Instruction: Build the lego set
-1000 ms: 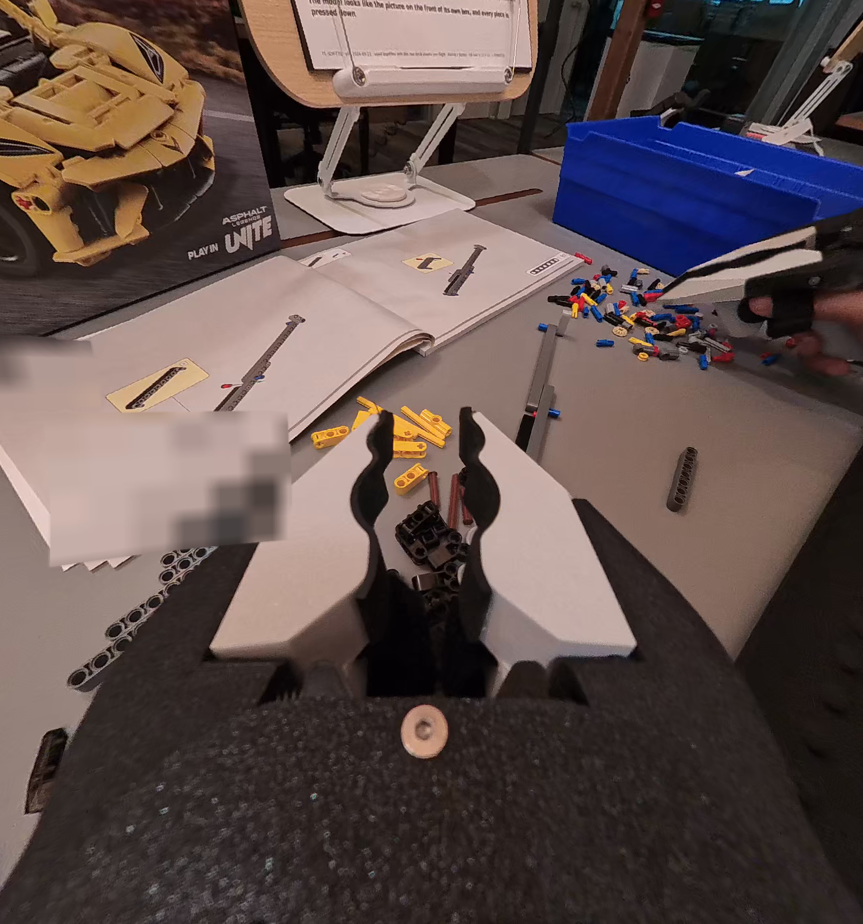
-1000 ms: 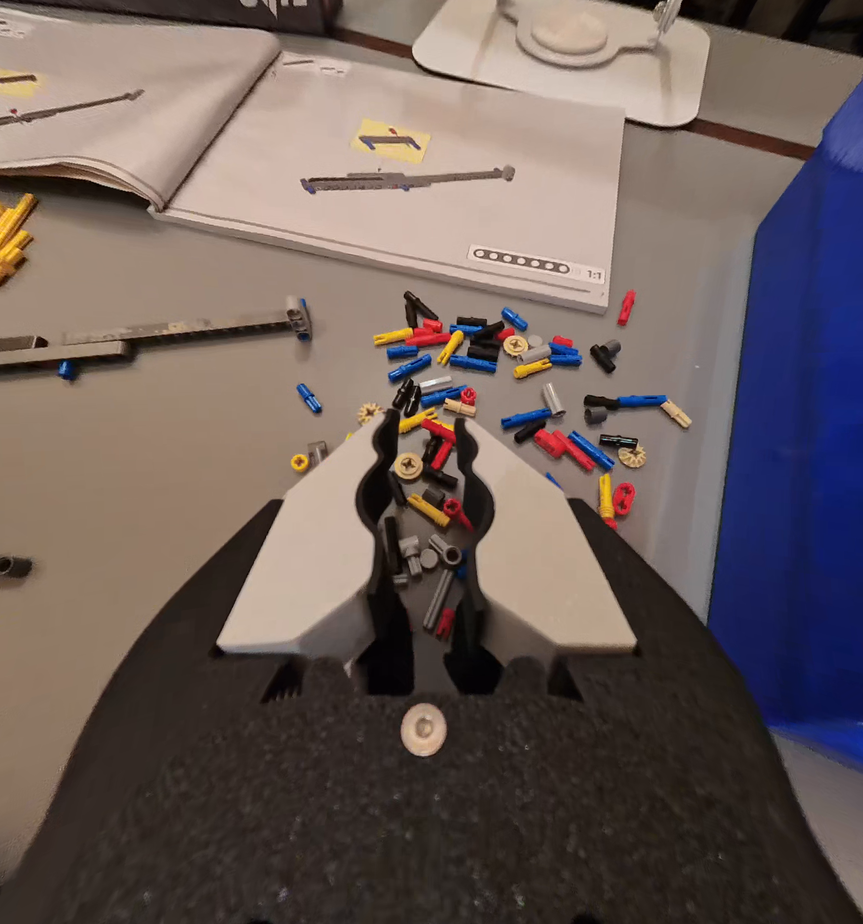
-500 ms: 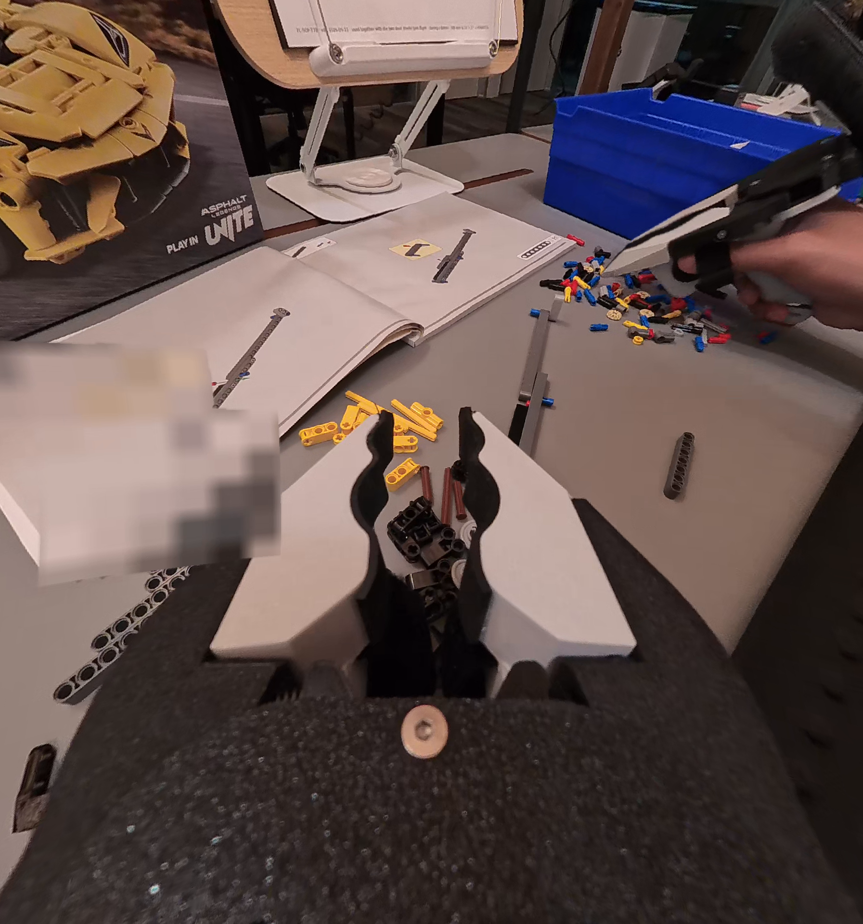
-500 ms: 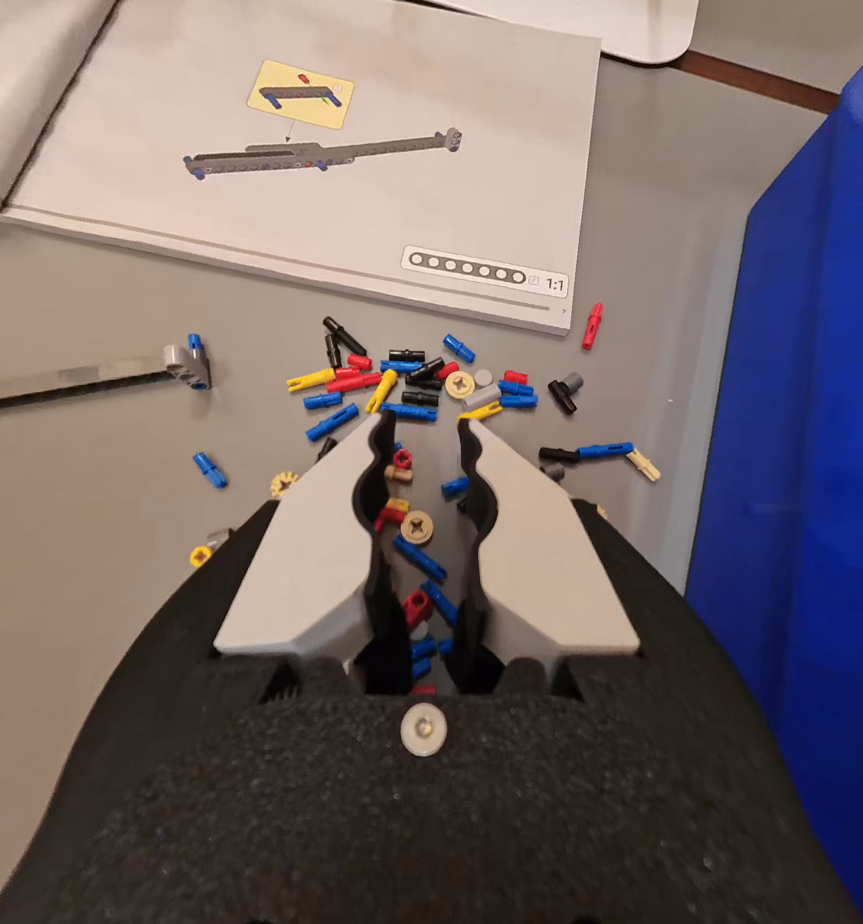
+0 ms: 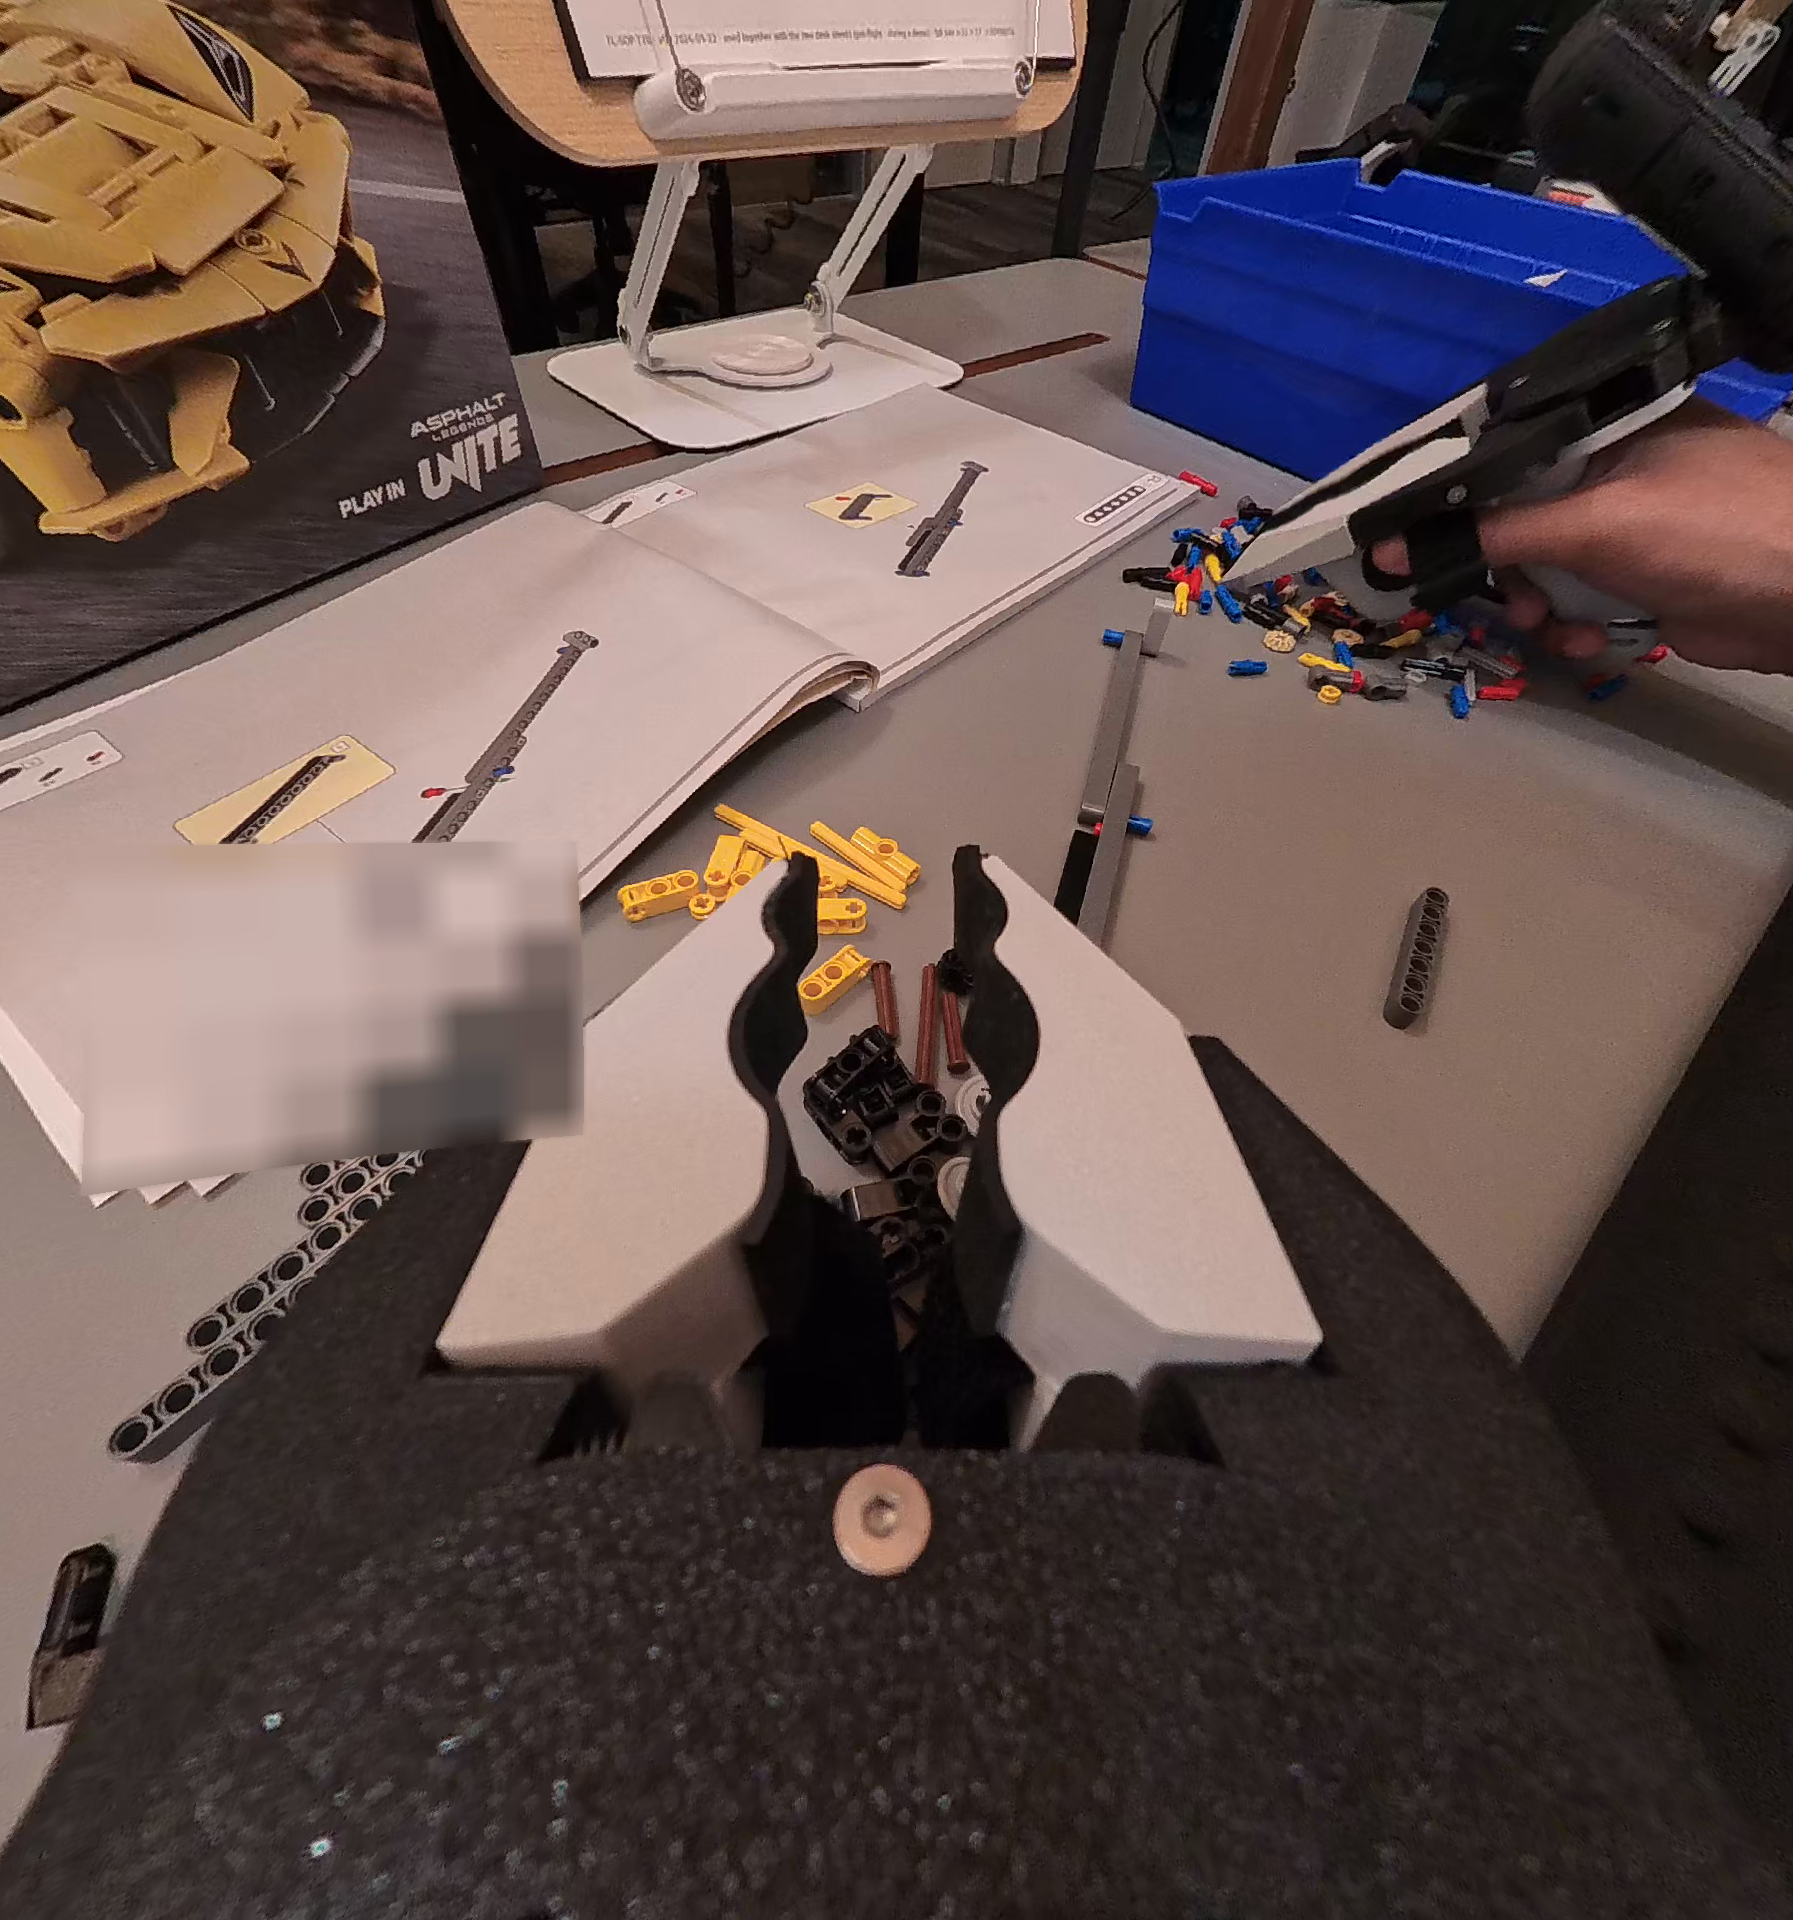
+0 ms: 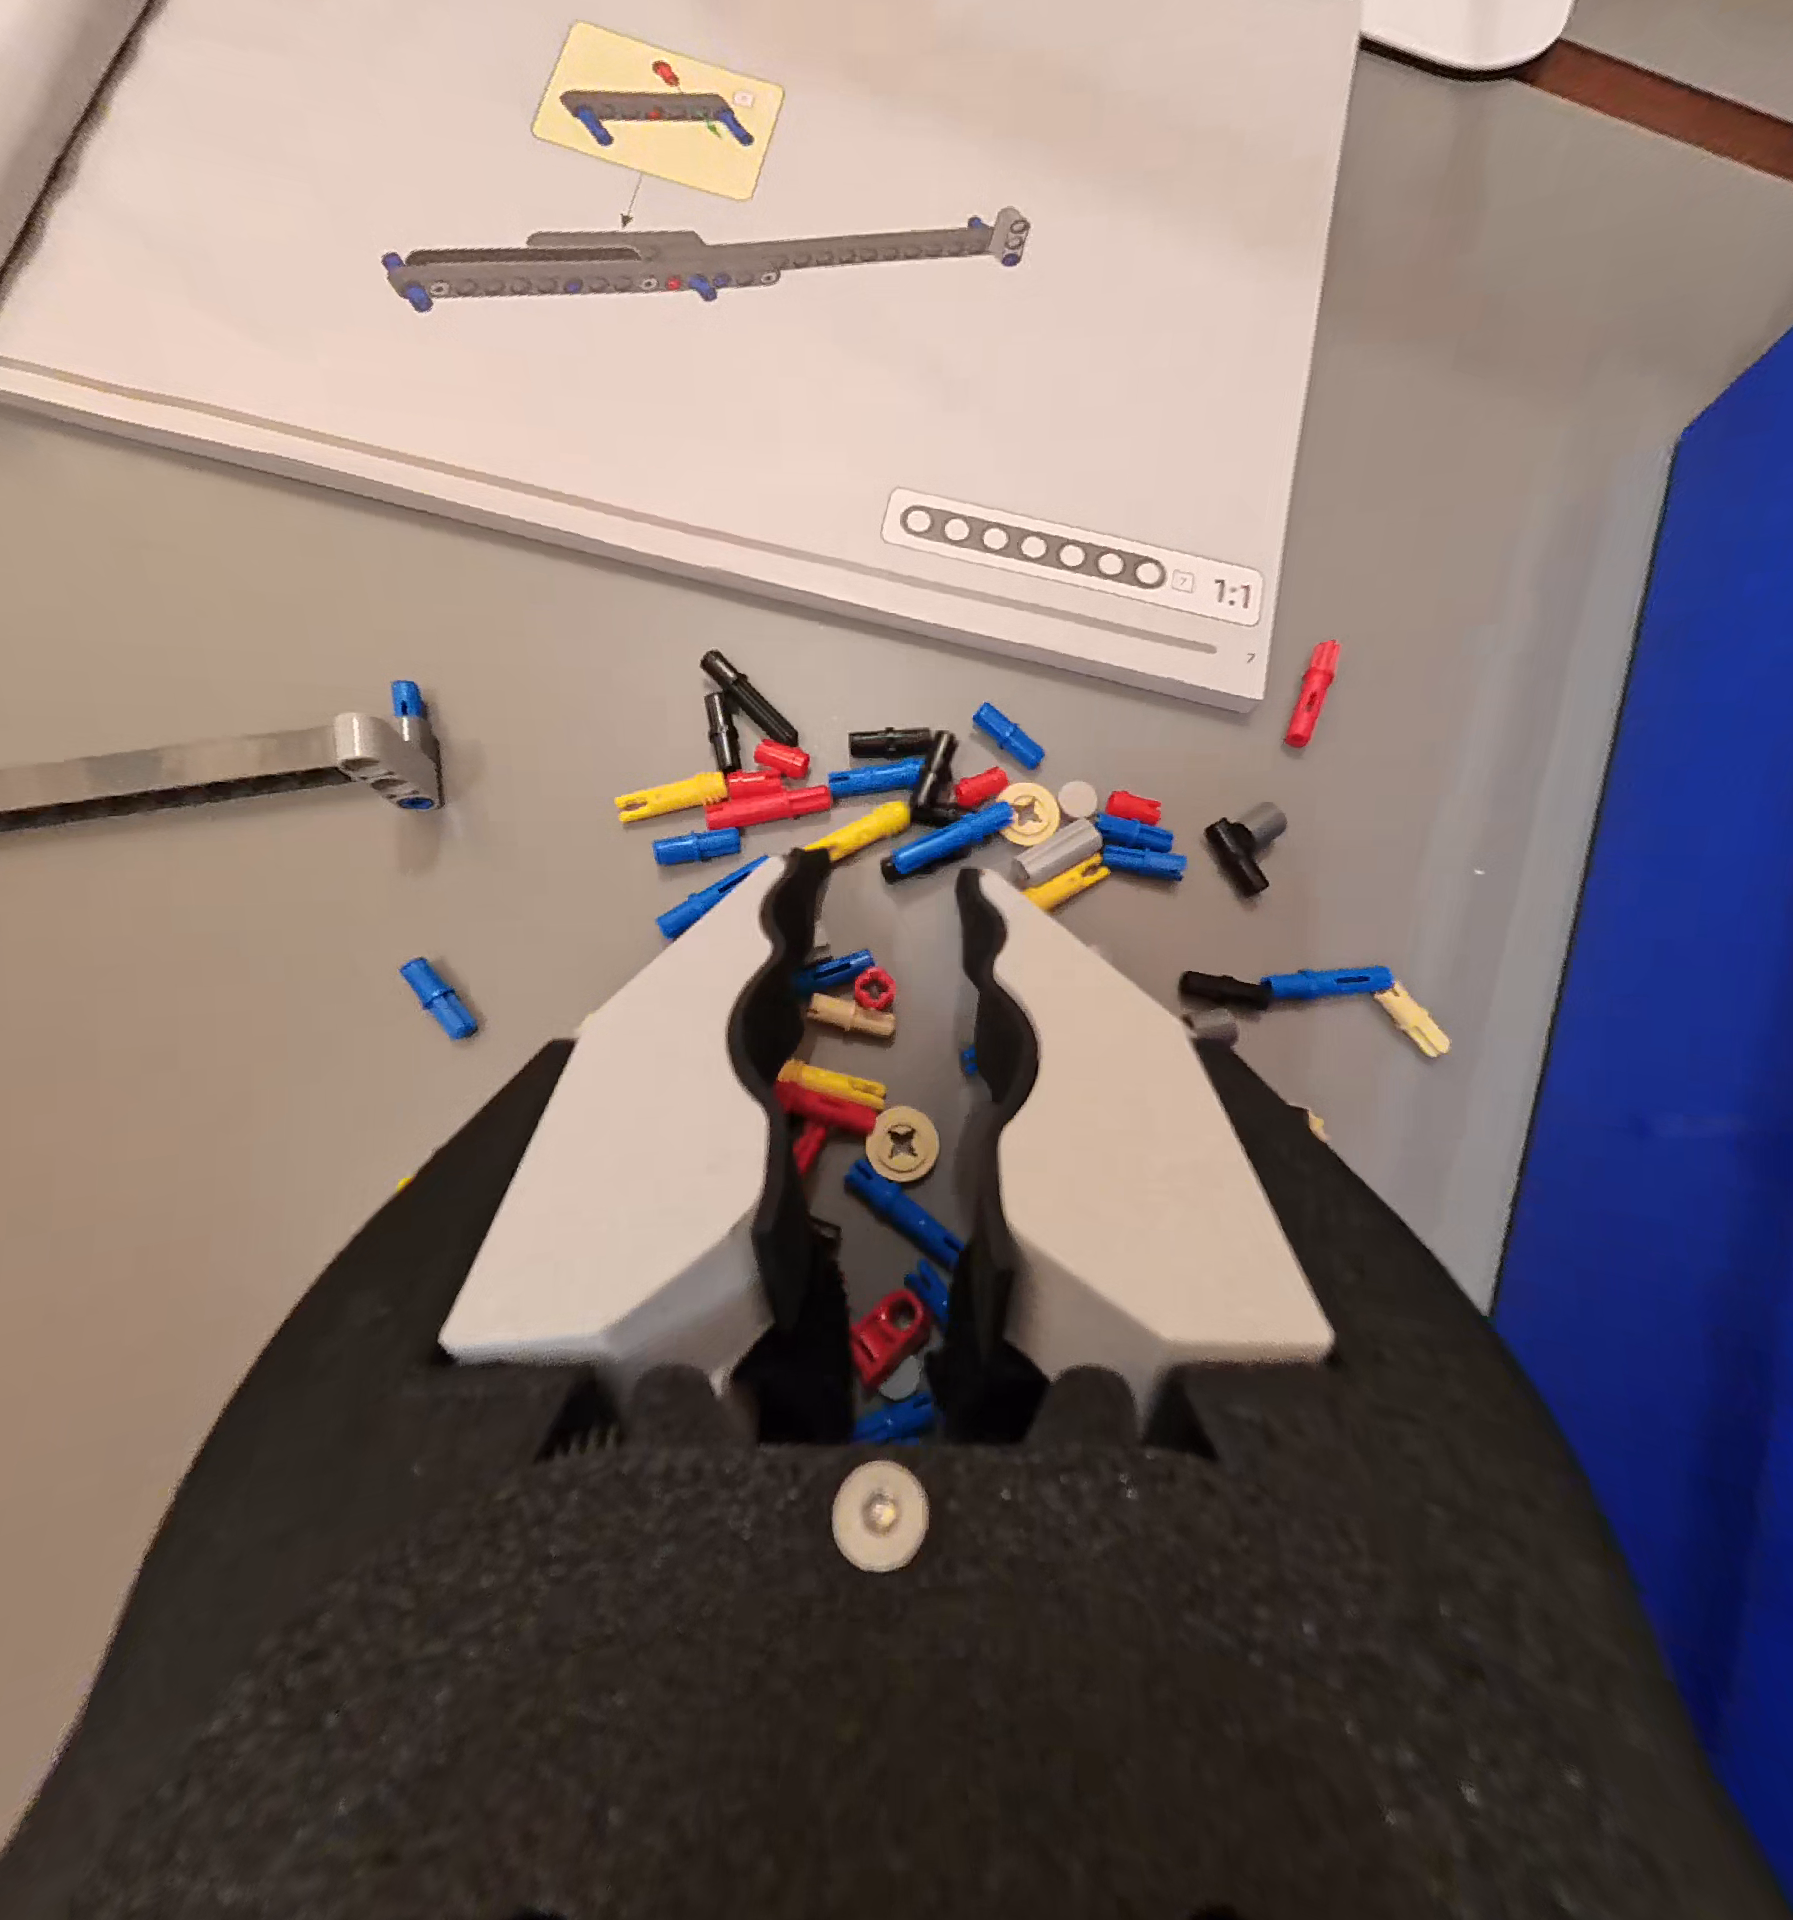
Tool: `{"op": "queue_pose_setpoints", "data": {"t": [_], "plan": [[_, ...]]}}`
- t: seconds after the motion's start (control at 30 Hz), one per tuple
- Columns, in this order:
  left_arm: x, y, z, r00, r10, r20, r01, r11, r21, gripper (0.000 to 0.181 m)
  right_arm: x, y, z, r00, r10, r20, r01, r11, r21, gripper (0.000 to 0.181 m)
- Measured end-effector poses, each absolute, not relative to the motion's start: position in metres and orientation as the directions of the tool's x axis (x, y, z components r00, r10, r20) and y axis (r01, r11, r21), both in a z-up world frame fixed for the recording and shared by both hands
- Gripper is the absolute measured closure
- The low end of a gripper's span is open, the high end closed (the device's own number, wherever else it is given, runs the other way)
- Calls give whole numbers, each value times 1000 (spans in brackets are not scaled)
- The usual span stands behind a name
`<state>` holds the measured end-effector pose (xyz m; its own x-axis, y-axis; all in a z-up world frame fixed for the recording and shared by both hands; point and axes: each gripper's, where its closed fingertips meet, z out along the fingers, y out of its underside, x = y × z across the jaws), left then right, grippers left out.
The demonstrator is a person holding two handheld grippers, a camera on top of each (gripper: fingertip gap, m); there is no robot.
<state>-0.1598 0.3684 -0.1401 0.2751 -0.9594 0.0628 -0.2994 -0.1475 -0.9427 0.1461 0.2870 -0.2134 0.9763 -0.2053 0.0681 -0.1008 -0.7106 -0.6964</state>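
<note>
My right gripper (image 6: 884, 873) is open and empty, low over a scatter of small blue, red, yellow and black pins (image 6: 902, 810); several pins lie between its jaws. It also shows in the left wrist view (image 5: 1247, 556) at the pin scatter (image 5: 1339, 634). The long grey beam assembly (image 6: 185, 764) with blue pins lies to the left; it also shows in the left wrist view (image 5: 1110, 769). My left gripper (image 5: 884, 868) is open and empty above black connectors (image 5: 876, 1101), brown axles (image 5: 923, 1018) and yellow pieces (image 5: 798, 873).
The open instruction booklet (image 5: 580, 644) (image 6: 767, 343) lies behind the parts. A blue bin (image 5: 1391, 301) (image 6: 1744, 935) stands at the right. A short grey beam (image 5: 1417, 956) and long black beams (image 5: 258, 1299) lie loose. The set's box (image 5: 144, 260) and a document stand (image 5: 767, 353) are at the back. One gripper's finger ends stand about 35 centimeters off the other's. To the short grey beam (image 5: 1417, 956): left tips about 15 centimeters, right tips about 20 centimeters.
My right gripper has moved forward and lower over the pin scatter, toward the booklet's edge. My left gripper has barely moved and stays open.
</note>
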Motion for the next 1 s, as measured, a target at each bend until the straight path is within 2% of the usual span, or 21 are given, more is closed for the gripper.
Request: {"op": "queue_pose_setpoints", "data": {"t": [0.23, 0.4, 0.63, 1.0], "plan": [[-160, 369, -141, 278, -959, 61, -304, -148, -941, 156, 151, 282, -210, 973, -219, 79, -103, -710, -696, 155], [-159, 369, -142, 277, -959, 60, -307, -148, -940, 157, 151, 284, -213, 968, -250, -25, -198, -696, -691, 158], [-159, 369, -142, 278, -959, 56, -312, -145, -939, 157, 159, 280, -214, 967, -248, 50, -148, -716, -682, 177], [-160, 370, -141, 283, -957, 54, -306, -143, -941, 157, 150, 273, -204, 971, -217, 101, -86, -710, -699, 178]]}}
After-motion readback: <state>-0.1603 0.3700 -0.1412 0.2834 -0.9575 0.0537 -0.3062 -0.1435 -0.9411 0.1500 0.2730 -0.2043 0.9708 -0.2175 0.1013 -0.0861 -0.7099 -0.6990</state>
